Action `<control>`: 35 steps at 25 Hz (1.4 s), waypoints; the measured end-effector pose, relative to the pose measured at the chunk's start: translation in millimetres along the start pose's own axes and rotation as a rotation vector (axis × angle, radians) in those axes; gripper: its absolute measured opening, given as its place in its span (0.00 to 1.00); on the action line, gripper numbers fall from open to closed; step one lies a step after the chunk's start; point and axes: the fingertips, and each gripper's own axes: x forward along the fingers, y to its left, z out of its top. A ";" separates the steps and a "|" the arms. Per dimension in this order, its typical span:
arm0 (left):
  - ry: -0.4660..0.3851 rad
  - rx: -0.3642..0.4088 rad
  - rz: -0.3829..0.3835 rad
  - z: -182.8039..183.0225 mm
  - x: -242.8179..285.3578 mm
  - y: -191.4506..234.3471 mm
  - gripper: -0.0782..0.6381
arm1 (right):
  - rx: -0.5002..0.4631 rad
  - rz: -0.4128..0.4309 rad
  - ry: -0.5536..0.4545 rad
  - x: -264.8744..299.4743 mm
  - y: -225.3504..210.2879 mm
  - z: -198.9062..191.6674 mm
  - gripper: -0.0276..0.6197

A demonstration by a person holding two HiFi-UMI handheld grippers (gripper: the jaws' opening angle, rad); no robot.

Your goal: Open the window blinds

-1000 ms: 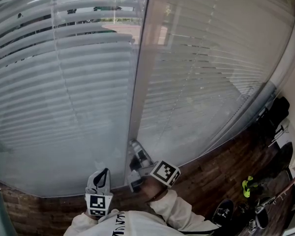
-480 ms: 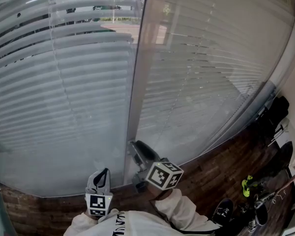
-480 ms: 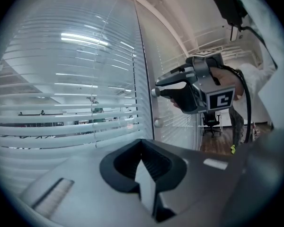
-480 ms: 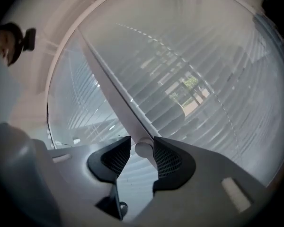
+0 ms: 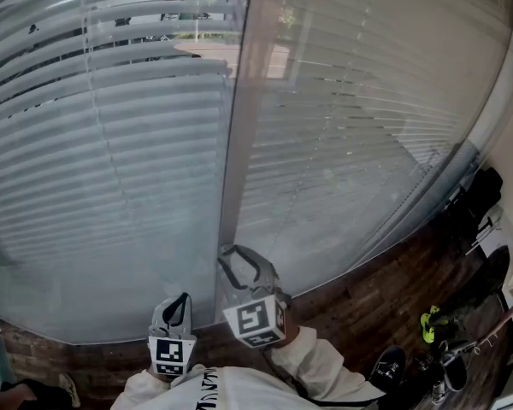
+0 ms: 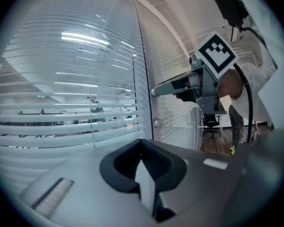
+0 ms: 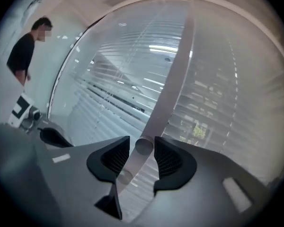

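Observation:
White slatted blinds hang behind the left glass pane and more blinds behind the right one, with a pale upright frame post between them. A small round knob sits on that post, also seen as the knob in the left gripper view. My right gripper reaches to the post, and in its own view the right gripper has the knob between its jaws; they have just been opening, with a gap at the left pad. My left gripper hangs low beside it, jaws together, holding nothing.
A dark brick-patterned floor strip runs below the glass. Black bags, shoes and a yellow-green item lie at the right. A person stands beyond the left side. An office chair stands further back.
My right gripper has rolled about a quarter turn around the knob, so its marker cube now faces up toward the head camera, and its jaws have spread slightly. The left gripper has stayed put.

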 end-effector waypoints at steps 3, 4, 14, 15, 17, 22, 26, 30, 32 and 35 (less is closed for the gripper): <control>-0.001 -0.001 0.001 -0.1 1.0 0.1 0.11 | -0.218 -0.042 0.039 3.1 5.1 -3.0 0.29; -0.003 -0.002 0.002 0.1 1.3 0.1 0.11 | -0.302 -0.072 0.047 4.0 5.0 -3.2 0.29; -0.005 -0.005 0.007 1.1 2.4 0.6 0.11 | -0.849 -0.231 0.149 11.1 4.9 -13.8 0.29; -0.005 -0.006 0.008 1.1 2.2 0.5 0.11 | -0.882 -0.239 0.151 11.2 5.0 -13.4 0.29; -0.004 -0.008 0.009 1.0 1.9 0.2 0.11 | -0.924 -0.252 0.151 11.3 5.3 -12.3 0.29; -0.004 -0.004 0.011 1.3 1.4 0.9 0.11 | -0.934 -0.286 0.149 11.3 3.5 -12.5 0.24; -0.005 -0.006 0.012 2.0 0.8 0.5 0.11 | -0.748 -0.268 0.108 10.3 2.7 -8.5 0.24; -0.005 -0.003 0.010 1.9 2.3 -0.8 0.11 | -0.422 -0.216 0.078 9.8 -0.6 -4.9 0.24; -0.005 -0.003 0.009 2.2 2.3 -1.2 0.11 | -0.286 -0.200 0.065 9.4 -2.3 -4.6 0.24; -0.005 -0.002 0.011 3.2 1.4 -1.4 0.11 | -0.063 -0.167 0.043 8.3 -5.1 -5.9 0.24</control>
